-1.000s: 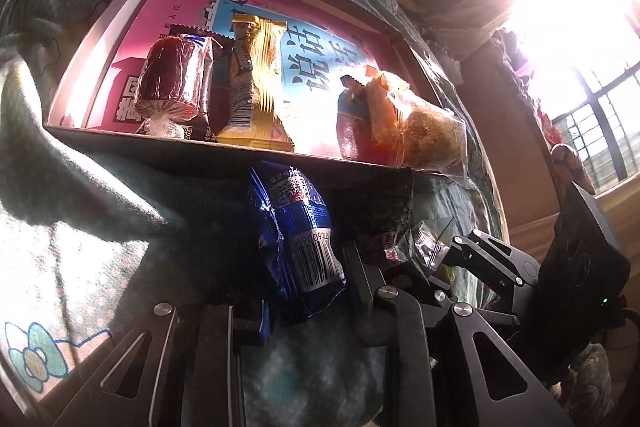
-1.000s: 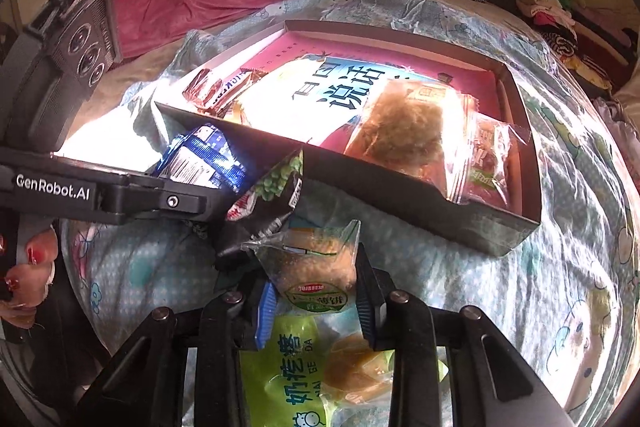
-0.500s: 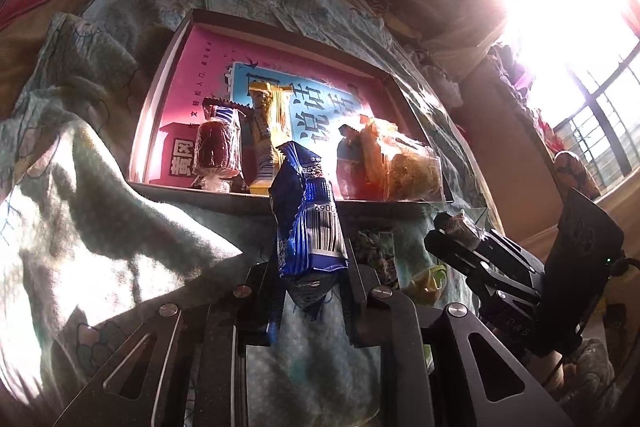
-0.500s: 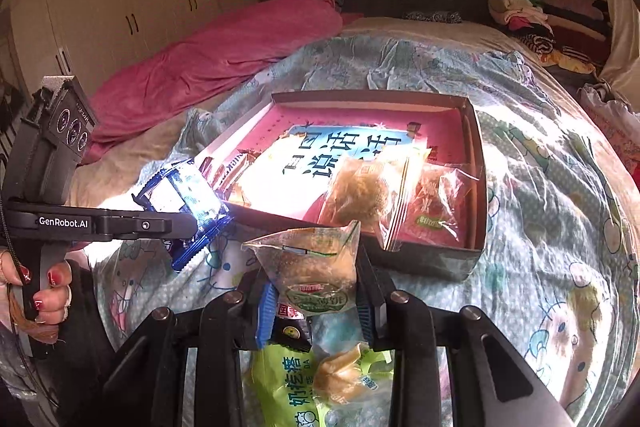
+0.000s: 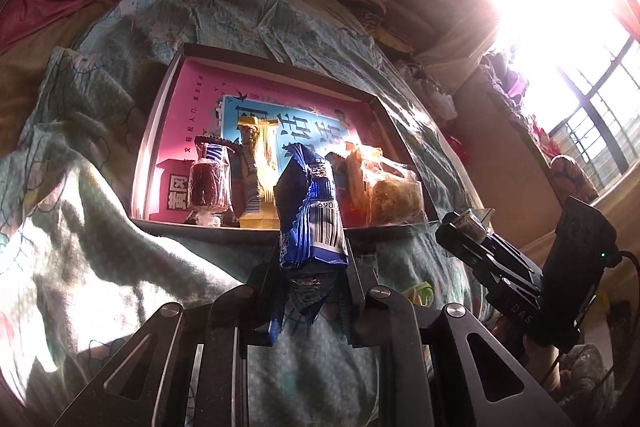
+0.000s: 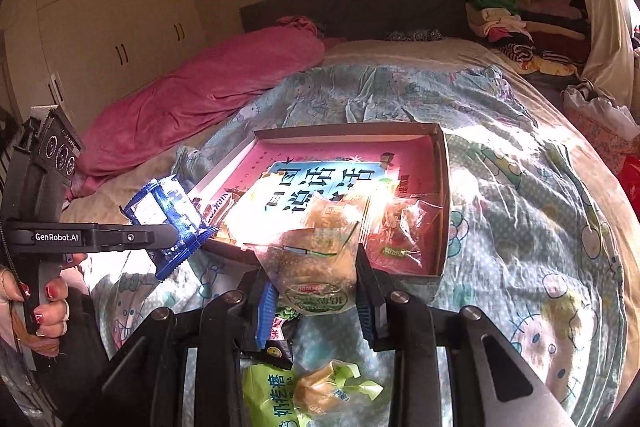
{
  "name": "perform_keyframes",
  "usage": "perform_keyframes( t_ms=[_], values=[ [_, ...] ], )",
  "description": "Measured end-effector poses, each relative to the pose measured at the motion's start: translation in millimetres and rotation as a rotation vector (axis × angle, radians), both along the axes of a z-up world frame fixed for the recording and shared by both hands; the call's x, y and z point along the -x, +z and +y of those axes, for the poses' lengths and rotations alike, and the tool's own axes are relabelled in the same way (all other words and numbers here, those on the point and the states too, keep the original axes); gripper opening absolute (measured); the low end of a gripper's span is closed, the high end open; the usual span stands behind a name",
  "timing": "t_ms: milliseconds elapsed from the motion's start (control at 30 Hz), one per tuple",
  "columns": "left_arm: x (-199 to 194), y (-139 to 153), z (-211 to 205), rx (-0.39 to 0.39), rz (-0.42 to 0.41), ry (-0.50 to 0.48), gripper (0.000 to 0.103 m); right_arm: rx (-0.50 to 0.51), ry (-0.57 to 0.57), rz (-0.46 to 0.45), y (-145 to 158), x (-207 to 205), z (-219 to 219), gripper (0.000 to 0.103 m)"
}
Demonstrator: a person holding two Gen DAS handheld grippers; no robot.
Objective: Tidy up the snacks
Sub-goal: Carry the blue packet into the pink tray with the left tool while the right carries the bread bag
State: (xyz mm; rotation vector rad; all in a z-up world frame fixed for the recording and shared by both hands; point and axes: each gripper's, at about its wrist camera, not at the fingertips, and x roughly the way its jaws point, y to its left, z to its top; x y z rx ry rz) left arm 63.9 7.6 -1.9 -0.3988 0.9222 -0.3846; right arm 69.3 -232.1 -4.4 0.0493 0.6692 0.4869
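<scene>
Left gripper (image 5: 310, 291) fingers pinch blue snack packet (image 5: 310, 215), frame centre, before box (image 5: 160, 131). Right gripper (image 6: 316, 301) fingers clamp clear snack bag (image 6: 316, 267), lower centre, near box's front edge.

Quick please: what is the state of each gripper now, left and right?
Left gripper: jaws closed on the blue snack packet, lifted before the box.
Right gripper: jaws closed on the clear snack bag.
</scene>
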Motion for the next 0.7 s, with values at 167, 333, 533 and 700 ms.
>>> perform_keyframes(
  t_ms=[167,333,533,700],
  values=[
    [-7,4,-3,-0.004,-0.015,0.001,0.023,-0.015,-0.041,-0.001,2,-5,-11,0.034],
    [-14,4,-6,-0.008,-0.023,0.005,0.023,-0.029,-0.079,0.005,1,-12,-21,0.034],
    [-20,3,-10,-0.019,-0.023,0.005,0.023,-0.046,-0.095,0.02,-1,-19,-27,0.034],
    [-24,2,-15,-0.025,-0.021,0.006,0.023,-0.047,-0.093,0.025,-1,-20,-25,0.034]
  ],
)
